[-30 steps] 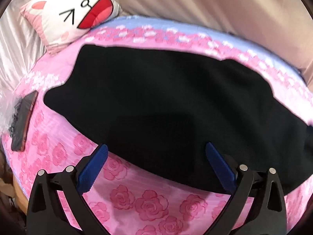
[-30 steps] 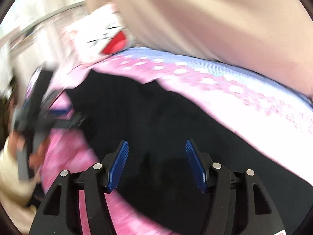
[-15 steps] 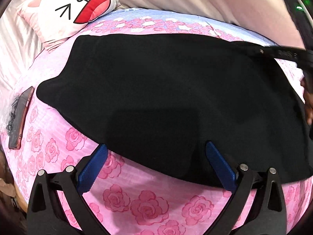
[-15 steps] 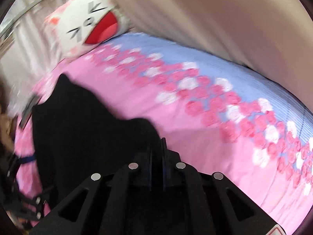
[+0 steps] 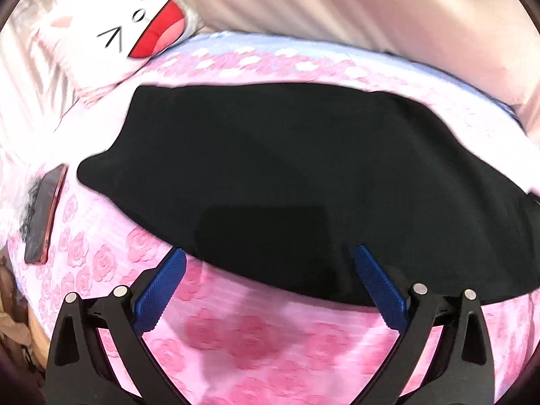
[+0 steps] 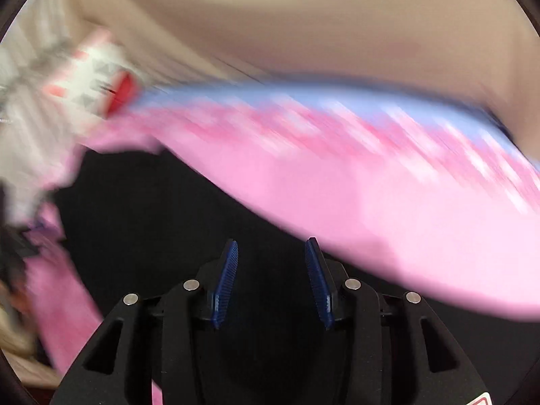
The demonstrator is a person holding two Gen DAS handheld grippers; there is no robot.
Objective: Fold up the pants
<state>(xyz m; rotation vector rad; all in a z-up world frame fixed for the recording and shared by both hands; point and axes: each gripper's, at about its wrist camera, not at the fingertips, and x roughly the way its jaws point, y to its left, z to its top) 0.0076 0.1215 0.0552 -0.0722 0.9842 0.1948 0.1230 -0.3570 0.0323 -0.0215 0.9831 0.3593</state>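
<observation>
The black pants (image 5: 287, 175) lie spread flat on the pink rose-print bed sheet (image 5: 256, 337). My left gripper (image 5: 268, 270) is open and empty, its blue pads at the pants' near edge. In the blurred right wrist view, my right gripper (image 6: 271, 263) is open with nothing between its pads, over the black pants (image 6: 152, 222) near their far edge.
A white cat-face pillow (image 5: 128, 30) lies at the bed's far left, also blurred in the right wrist view (image 6: 91, 81). A phone in a red case (image 5: 44, 216) lies at the left edge. A beige curtain (image 5: 354, 6) hangs behind the bed.
My right gripper, shut on the pants half a second ago, has opened and let go, and is moving fast. My left gripper stayed open by the near edge.
</observation>
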